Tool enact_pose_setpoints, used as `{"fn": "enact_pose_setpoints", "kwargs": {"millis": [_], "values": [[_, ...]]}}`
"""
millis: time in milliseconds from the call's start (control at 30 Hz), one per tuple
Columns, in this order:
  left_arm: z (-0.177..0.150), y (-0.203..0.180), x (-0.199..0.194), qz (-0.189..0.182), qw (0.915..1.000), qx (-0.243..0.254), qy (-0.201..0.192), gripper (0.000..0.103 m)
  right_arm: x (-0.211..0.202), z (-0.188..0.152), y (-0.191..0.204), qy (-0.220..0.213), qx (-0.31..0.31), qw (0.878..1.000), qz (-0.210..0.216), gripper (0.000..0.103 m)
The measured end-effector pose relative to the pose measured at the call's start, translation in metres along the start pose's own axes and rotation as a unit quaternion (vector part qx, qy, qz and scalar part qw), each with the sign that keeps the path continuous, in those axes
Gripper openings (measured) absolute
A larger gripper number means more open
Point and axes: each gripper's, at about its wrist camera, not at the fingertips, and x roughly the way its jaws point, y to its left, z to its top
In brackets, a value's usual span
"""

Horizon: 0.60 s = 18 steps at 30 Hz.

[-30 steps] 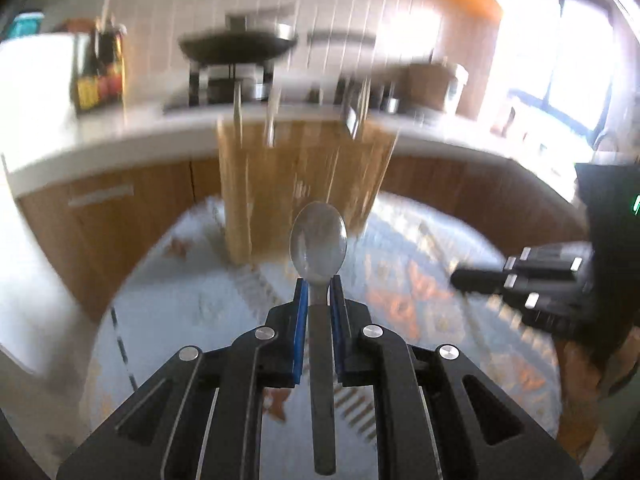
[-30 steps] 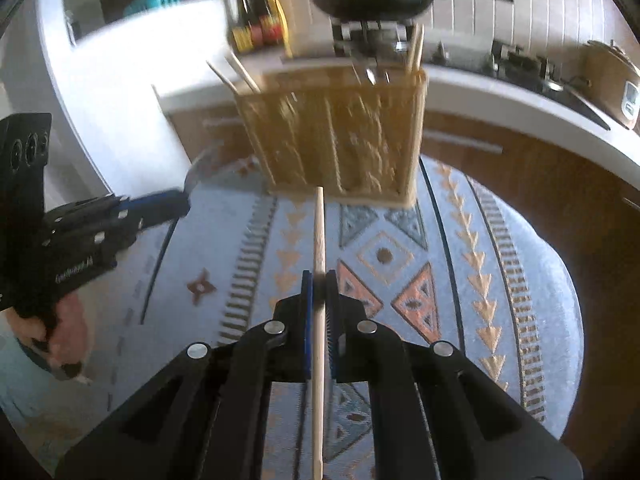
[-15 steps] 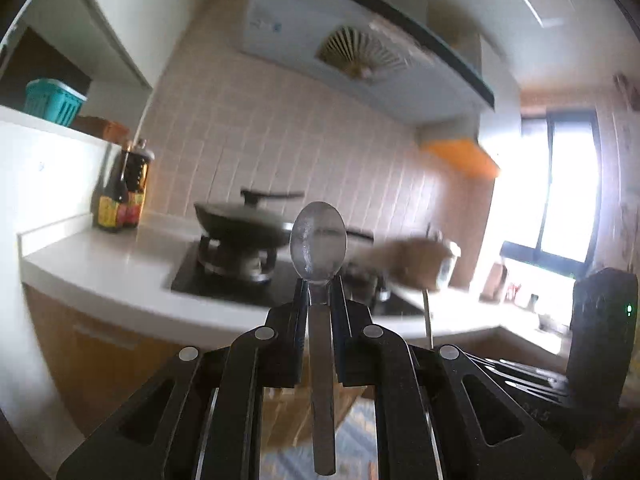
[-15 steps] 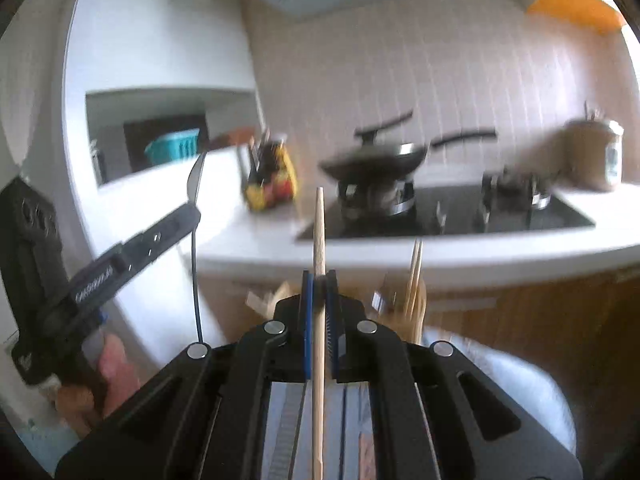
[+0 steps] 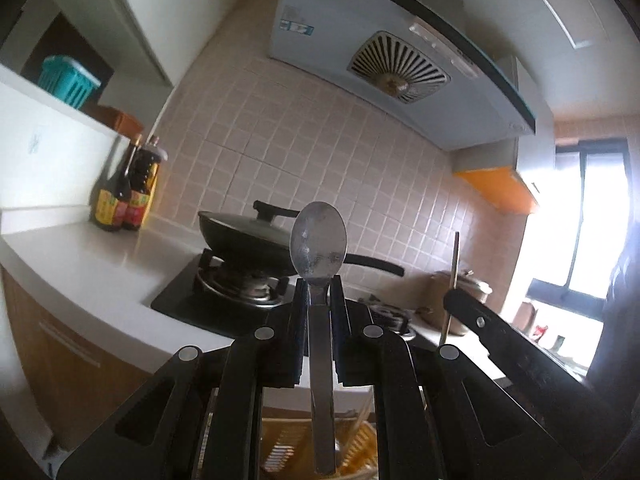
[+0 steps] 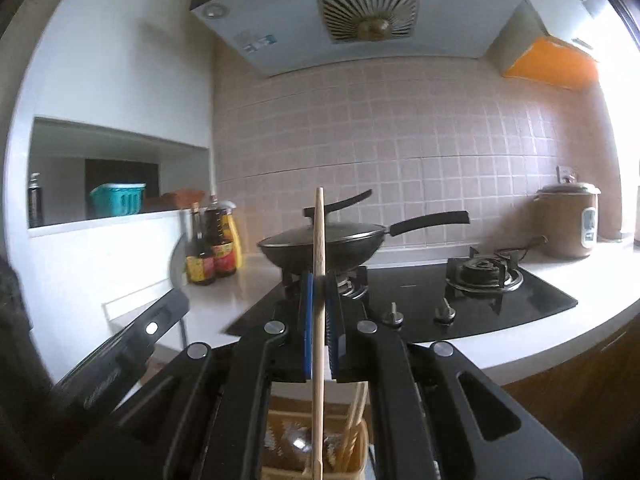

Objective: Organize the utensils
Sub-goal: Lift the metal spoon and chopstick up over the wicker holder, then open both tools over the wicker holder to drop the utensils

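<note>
My left gripper [image 5: 319, 286] is shut on a metal spoon [image 5: 318, 246], bowl up, handle hanging down over the woven utensil basket [image 5: 360, 446] seen between the gripper arms. My right gripper [image 6: 319, 284] is shut on a wooden chopstick [image 6: 319, 248], held upright, its lower end over the same basket [image 6: 280, 436], which holds other chopsticks [image 6: 354, 420]. The right gripper with its chopstick shows at the right of the left wrist view [image 5: 500, 340]; the left gripper shows at the left of the right wrist view [image 6: 132, 340].
A white counter [image 6: 224, 300] carries a black hob [image 6: 460, 304] with a lidded wok [image 6: 324, 240], sauce bottles [image 6: 212, 248] and a brown rice cooker [image 6: 570, 220]. A range hood [image 6: 360, 12] hangs above. A teal basket [image 6: 118, 198] sits on a shelf.
Both grippers have tilted upward from facing the basket on the patterned cloth to facing the kitchen wall. The basket now lies below both, under the spoon handle and the chopstick.
</note>
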Motion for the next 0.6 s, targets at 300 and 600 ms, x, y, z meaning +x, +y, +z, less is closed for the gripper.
{"fn": "enact_pose_setpoints", "kwargs": {"millis": [300, 600], "values": [[-0.036, 0.011, 0.027, 0.049, 0.9985, 0.023, 0.006, 0.009, 0.034, -0.038, -0.026, 0.005, 0.026, 1.000, -0.017, 0.004], [-0.041, 0.012, 0.017, 0.045, 0.9982, 0.039, 0.004, 0.017, 0.028, -0.053, -0.031, 0.021, 0.037, 0.999, 0.006, 0.005]]}}
